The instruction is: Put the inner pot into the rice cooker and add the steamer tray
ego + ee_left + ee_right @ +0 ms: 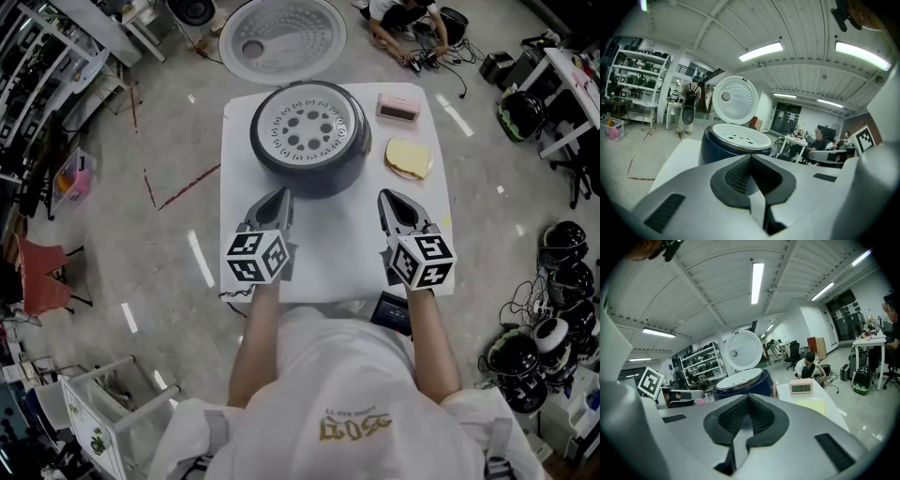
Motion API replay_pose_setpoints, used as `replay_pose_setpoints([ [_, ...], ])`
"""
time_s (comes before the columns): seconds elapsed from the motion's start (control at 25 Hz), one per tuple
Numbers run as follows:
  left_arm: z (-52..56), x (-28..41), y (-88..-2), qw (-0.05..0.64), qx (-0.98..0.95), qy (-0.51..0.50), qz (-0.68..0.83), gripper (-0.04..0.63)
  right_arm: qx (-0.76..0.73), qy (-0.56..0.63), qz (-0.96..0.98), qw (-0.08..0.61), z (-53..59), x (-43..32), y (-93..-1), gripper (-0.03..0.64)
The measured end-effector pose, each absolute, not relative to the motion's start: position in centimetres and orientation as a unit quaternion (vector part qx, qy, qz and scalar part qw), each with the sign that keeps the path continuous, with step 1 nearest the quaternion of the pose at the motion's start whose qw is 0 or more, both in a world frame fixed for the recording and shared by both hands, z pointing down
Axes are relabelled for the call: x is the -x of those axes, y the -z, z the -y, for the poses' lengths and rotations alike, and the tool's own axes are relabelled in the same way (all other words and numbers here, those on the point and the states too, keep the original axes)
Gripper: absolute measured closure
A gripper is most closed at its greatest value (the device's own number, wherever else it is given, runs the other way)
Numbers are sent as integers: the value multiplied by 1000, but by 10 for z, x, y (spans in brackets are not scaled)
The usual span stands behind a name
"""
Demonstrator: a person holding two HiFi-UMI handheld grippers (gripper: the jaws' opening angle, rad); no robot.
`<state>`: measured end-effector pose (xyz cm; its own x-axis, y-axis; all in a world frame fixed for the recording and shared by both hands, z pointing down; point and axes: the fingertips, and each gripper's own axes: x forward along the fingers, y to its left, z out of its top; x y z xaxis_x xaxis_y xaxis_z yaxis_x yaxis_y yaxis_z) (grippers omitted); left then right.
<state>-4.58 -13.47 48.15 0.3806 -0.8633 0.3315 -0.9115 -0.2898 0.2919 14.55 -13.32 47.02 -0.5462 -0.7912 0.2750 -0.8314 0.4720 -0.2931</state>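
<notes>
The dark blue rice cooker (309, 169) stands at the far middle of the white table (337, 253), its round lid (281, 39) swung open behind it. A white perforated steamer tray (302, 129) sits in its top, also seen as the tray (738, 137) in the left gripper view and the tray (740, 378) in the right gripper view. The inner pot is hidden beneath it. My left gripper (280, 199) hovers shut and empty just in front of the cooker's left side. My right gripper (389, 200) is shut and empty, in front of the cooker's right side.
A pink digital clock (398, 107) and a yellow sponge (409, 157) lie at the table's far right. A dark device (392, 312) sits at the near right edge. A person (405, 21) crouches on the floor beyond. Helmets (553, 328) and shelves crowd the sides.
</notes>
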Motion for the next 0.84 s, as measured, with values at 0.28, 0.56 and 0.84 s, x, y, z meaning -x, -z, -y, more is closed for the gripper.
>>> replay_pose_setpoints([
  [0.28, 134, 48, -483, 221, -802, -58, 552, 578, -475, -207, 855, 41, 135, -150, -470, 606],
  [0.56, 139, 52, -484, 203, -806, -78, 551, 578, -479, -209, 852, 38, 142, -150, -470, 606],
  [0.84, 147, 63, -476, 192, -805, -78, 557, 578, -484, -197, 852, 42, 152, -147, -464, 606],
])
